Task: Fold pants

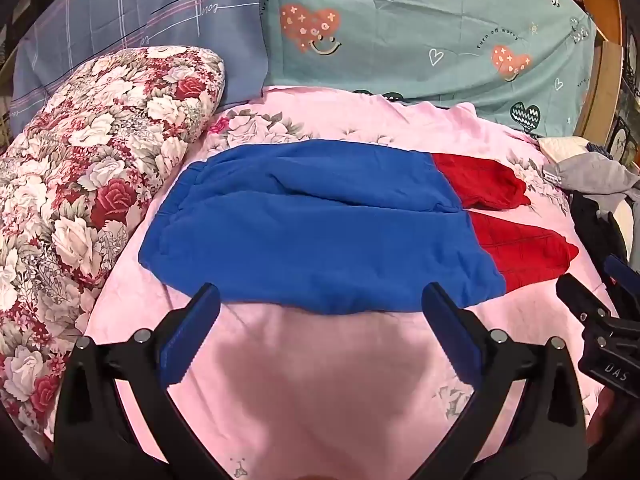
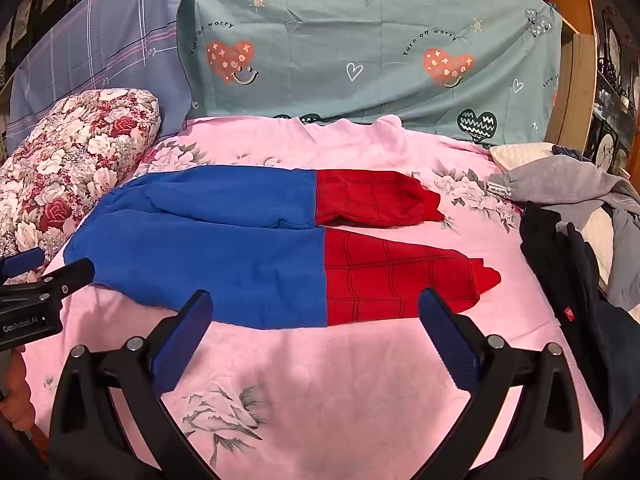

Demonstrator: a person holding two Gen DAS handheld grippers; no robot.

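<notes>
Blue pants with red web-patterned lower legs lie flat on the pink floral bed sheet, waistband to the left, leg ends to the right. They also show in the right wrist view. My left gripper is open and empty, just in front of the near edge of the blue part. My right gripper is open and empty, in front of the near leg where blue meets red. Each gripper shows in the other's view: the right one, the left one.
A rolled floral quilt lies along the left. Green heart-print and blue-grey striped pillows stand at the back. A pile of grey and dark clothes sits on the right edge of the bed.
</notes>
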